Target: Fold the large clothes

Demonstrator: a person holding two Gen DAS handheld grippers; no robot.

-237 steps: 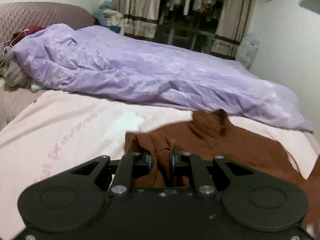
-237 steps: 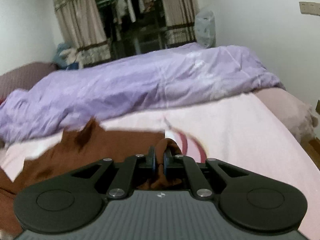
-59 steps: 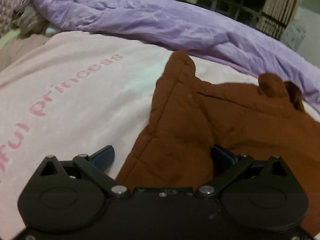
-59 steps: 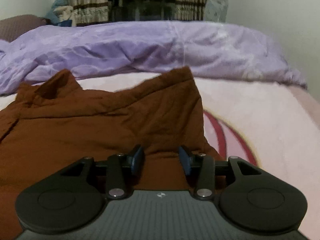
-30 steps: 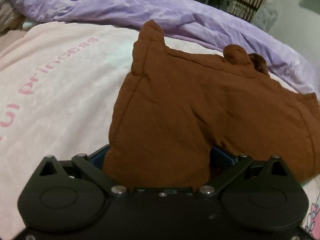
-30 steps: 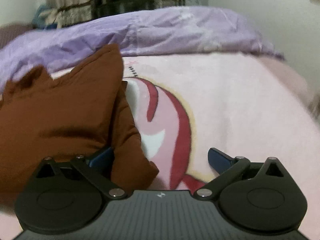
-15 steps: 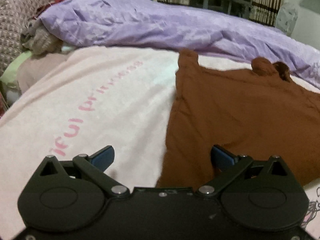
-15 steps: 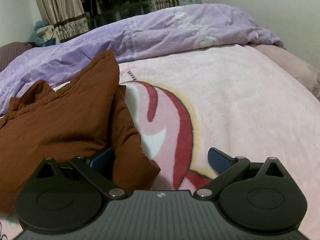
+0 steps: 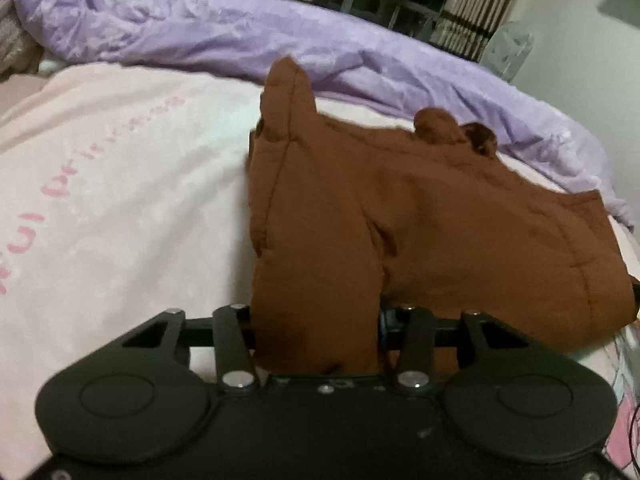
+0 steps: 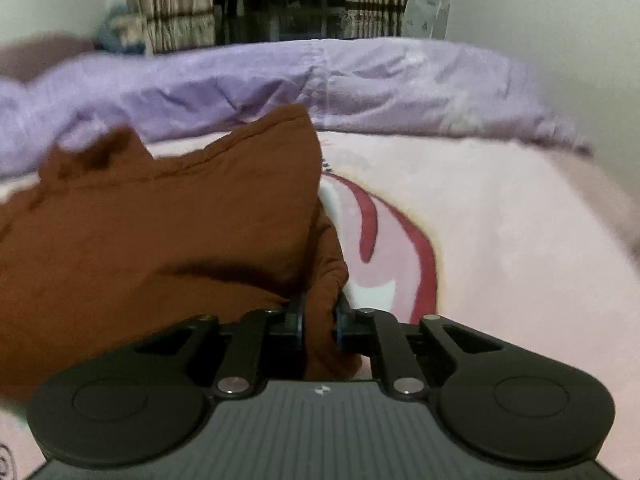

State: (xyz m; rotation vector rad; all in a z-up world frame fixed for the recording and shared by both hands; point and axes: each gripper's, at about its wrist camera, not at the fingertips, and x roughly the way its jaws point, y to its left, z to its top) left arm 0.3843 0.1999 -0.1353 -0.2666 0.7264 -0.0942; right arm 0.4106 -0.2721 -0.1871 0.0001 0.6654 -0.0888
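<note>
Fingers of both grippers clenched on brown garment (image 9: pixel 420 216): left gripper (image 9: pixel 316 320) takes a thick fold, right gripper (image 10: pixel 319 322) a thin edge, likely near corners for next fold. Garment lies on pink blanket (image 9: pixel 120 200); purple duvet (image 10: pixel 360 84) at 12 o'clock. Only right view shows red print (image 10: pixel 400 248).

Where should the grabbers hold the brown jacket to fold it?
Grip the brown jacket at its two near corners, coming in from the near edge. The fabric there bunches into thick folds that fit between the fingers. The left gripper and right gripper are already closed on those spots, while the far corners lie on the pink blanket.
</note>
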